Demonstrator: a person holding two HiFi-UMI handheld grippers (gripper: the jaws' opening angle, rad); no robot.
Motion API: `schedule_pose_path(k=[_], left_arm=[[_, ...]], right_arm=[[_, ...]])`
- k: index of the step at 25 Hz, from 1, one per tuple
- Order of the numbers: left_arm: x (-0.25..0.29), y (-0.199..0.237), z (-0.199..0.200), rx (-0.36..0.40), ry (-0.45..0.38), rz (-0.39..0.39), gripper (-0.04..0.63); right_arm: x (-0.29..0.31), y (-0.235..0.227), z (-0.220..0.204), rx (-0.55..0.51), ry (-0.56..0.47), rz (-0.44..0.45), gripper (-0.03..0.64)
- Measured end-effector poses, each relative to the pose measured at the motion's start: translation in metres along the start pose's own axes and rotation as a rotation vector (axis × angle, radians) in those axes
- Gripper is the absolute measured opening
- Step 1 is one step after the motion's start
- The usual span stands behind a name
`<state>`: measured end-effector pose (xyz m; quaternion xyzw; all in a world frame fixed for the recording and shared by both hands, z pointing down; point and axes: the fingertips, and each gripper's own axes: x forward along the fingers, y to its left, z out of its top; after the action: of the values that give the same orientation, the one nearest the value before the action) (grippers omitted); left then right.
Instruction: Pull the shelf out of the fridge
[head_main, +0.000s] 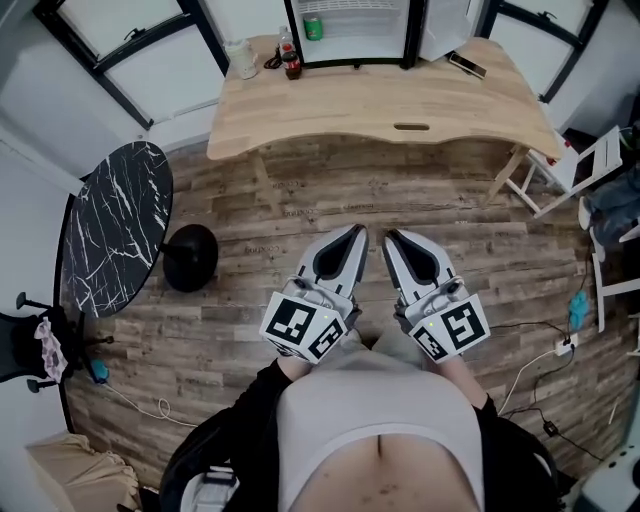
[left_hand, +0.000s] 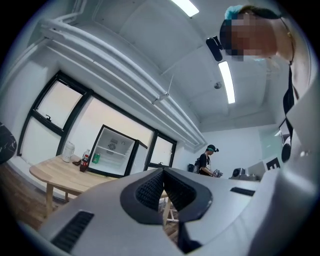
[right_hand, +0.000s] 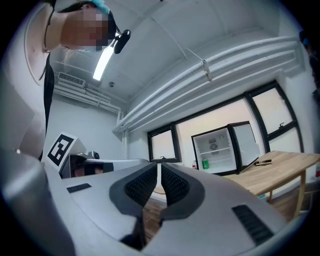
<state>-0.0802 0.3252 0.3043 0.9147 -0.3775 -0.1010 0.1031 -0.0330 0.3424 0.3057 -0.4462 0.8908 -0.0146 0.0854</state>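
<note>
A small black-framed fridge (head_main: 355, 35) stands open on the far side of a wooden table (head_main: 400, 105), its door swung to the right. A white shelf (left_hand: 114, 152) crosses its pale interior, also seen in the right gripper view as the shelf (right_hand: 216, 152). A green can (head_main: 313, 27) sits inside at the left. My left gripper (head_main: 359, 231) and right gripper (head_main: 387, 237) hang side by side over the wood floor, well short of the table. Both are shut with nothing between the jaws, as the left gripper (left_hand: 163, 173) and right gripper (right_hand: 159, 166) show in their own views.
On the table stand a cola bottle (head_main: 291, 62), a pale jug (head_main: 241, 58) and a dark flat device (head_main: 467, 65). A black marble round table (head_main: 115, 225) and a black round base (head_main: 190, 257) lie left. A white folding chair (head_main: 570, 170) stands right. Another person (left_hand: 206, 161) stands far off.
</note>
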Motion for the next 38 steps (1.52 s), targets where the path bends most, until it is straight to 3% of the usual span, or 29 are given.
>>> schedule_pose_path(k=[7, 18, 31, 38], left_arm=[[0.007, -0.004, -0.010, -0.079, 0.021, -0.050, 0.006], [0.036, 0.027, -0.008, -0.065, 0.004, 0.005, 0.006], [0.166, 0.091, 0.015, -0.037, -0.043, 0.040, 0.006], [0.232, 0.104, 0.023, -0.032, -0.064, 0.038, 0.006]], right_arm=[[-0.009, -0.010, -0.005, 0.023, 0.016, -0.056, 0.044], [0.027, -0.035, -0.009, 0.043, 0.009, 0.009, 0.044], [0.116, -0.152, 0.007, 0.041, -0.008, 0.060, 0.043], [0.142, -0.211, 0.009, 0.044, 0.014, 0.073, 0.044]])
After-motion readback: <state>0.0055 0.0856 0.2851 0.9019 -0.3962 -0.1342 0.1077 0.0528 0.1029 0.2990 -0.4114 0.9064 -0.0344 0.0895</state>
